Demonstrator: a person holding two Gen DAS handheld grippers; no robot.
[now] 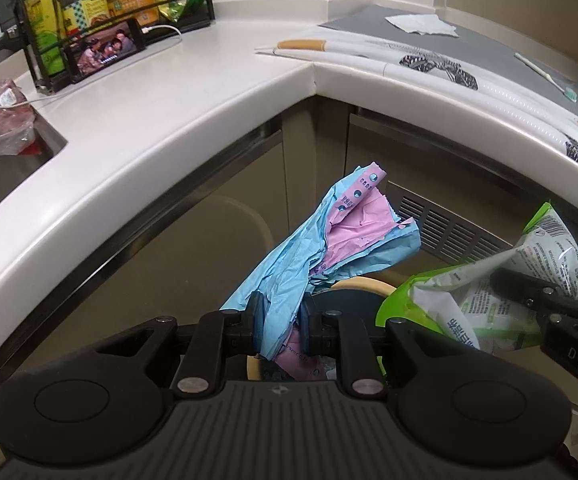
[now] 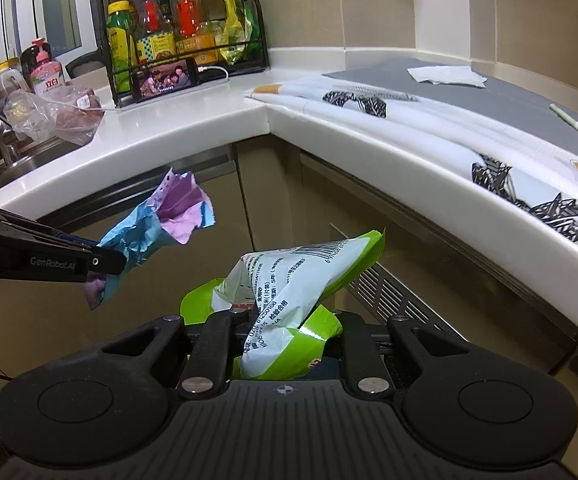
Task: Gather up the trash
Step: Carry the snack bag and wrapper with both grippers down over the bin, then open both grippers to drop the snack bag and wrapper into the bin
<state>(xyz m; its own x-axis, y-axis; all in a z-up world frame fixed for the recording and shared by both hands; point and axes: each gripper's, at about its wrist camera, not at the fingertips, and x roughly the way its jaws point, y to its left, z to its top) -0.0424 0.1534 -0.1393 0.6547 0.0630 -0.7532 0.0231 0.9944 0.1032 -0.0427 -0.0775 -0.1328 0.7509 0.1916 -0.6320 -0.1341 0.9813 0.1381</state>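
Left gripper [image 1: 282, 322] pinching crumpled blue-and-pink paper [image 1: 321, 236]; right gripper [image 2: 289, 332] clamping crinkled green-and-white plastic wrapper [image 2: 293, 280]. Best released squarely above tan-rimmed bin [image 1: 363, 285], low.

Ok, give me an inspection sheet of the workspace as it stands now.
Surface: white L-shaped countertop, grey mat on its right wing.
Job's things: blue-pink paper; green wrapper; bin rim below the paper.
Clutter: tissue, toothbrush, bottle rack, phone, plastic bag.
Grippers: left gripper shut on paper; right gripper shut on wrapper.
Cables: white charging cable at phone.
Surroundings: cabinets, vent grille.
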